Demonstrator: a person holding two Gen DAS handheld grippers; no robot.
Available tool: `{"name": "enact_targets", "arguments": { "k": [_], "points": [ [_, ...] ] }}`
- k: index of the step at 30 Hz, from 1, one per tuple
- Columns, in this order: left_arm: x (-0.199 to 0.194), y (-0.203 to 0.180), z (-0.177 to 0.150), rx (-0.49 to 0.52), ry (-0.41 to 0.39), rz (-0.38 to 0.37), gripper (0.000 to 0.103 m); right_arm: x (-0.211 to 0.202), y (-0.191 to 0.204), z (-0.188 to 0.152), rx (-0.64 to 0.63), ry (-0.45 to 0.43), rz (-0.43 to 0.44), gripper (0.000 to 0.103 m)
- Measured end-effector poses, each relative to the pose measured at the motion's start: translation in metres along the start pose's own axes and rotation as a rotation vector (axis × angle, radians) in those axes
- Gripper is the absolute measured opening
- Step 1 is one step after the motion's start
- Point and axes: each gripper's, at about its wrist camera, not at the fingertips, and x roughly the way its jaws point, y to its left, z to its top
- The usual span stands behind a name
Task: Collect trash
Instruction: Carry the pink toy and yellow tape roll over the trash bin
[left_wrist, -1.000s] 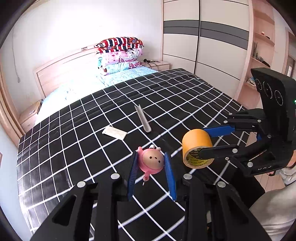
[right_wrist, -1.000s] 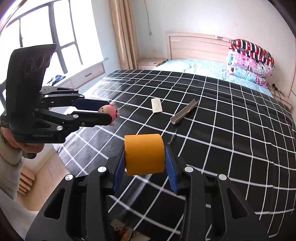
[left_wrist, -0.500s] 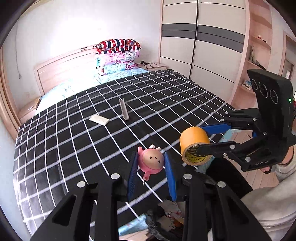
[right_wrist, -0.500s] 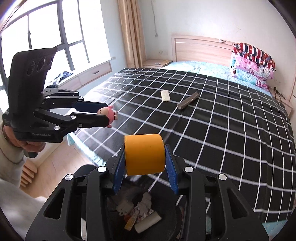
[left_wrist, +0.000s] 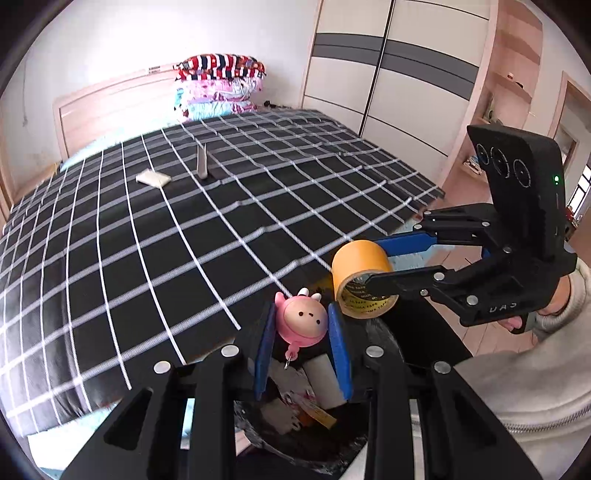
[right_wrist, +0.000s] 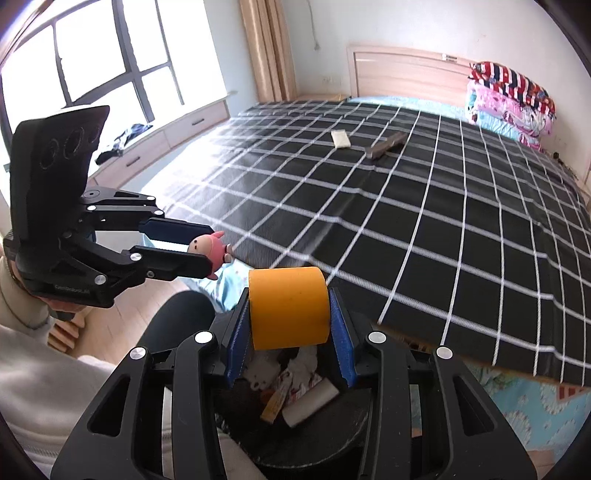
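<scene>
Slipping past the rim is the chief hazard noted: both held items hang over the black trash bin (right_wrist: 343, 424) at the foot edge of the bed (left_wrist: 184, 240), and a release made off-centre could bounce either one off the bin's rim onto the floor; the tape roll, being round, would likely roll away. A second hazard is the two grippers knocking together, since they hang close side by side above the same opening. Item one: left gripper (left_wrist: 302, 339), blue pads closed narrow on a small pink bunny figure (left_wrist: 301, 321), gripped at its sides, a tiny hook dangling beneath it. Item two: right gripper (right_wrist: 289, 325), jaws set wider, clamped on the flat ends of a yellow tape roll (right_wrist: 289, 308), its curved side facing up. Item three: the bin itself, below both grippers, already holding crumpled paper, wrappers and a white block. Item four: bed with black-and-white checked cover, foot edge next to the bin. Item five, not yet collected: a small white packet (left_wrist: 153, 179) and a grey strip (left_wrist: 202, 164), lying near each other toward the head of the bed, well apart from the bin. Item six: stacked patterned pillows (left_wrist: 219, 86) at the headboard.
</scene>
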Motion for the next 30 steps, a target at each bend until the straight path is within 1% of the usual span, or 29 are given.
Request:
{"name": "enact_targets", "arguments": {
  "k": [3,5,8,9,12,16,20,22,30],
  "points": [
    [0.005,0.0,-0.009,-0.009,0.021,-0.019,0.028,0.007,0.0,-0.011,0.004,0.033,0.004,0.04],
    [0.014,-0.002,-0.017,-0.006,0.053,-0.033,0.028,0.013,0.0,-0.018,0.008,0.055,0.001,0.04],
    [0.033,0.0,-0.03,-0.02,0.105,-0.053,0.028,0.029,-0.003,-0.032,0.02,0.104,0.005,0.04],
    [0.043,0.001,-0.036,-0.029,0.13,-0.054,0.028,0.033,-0.004,-0.035,0.023,0.118,0.004,0.04],
    [0.06,0.001,-0.048,-0.046,0.174,-0.059,0.028,0.046,-0.006,-0.046,0.026,0.155,-0.003,0.04],
    [0.085,0.003,-0.059,-0.064,0.229,-0.054,0.028,0.063,-0.01,-0.057,0.039,0.201,-0.001,0.04],
    [0.105,0.003,-0.065,-0.056,0.275,-0.034,0.028,0.08,-0.015,-0.069,0.046,0.25,-0.016,0.04],
    [0.115,0.002,-0.07,-0.045,0.299,-0.019,0.028,0.089,-0.017,-0.069,0.052,0.267,-0.012,0.04],
    [0.142,0.0,-0.082,-0.048,0.357,0.0,0.028,0.114,-0.015,-0.077,0.036,0.34,-0.025,0.04]
  ]
}}
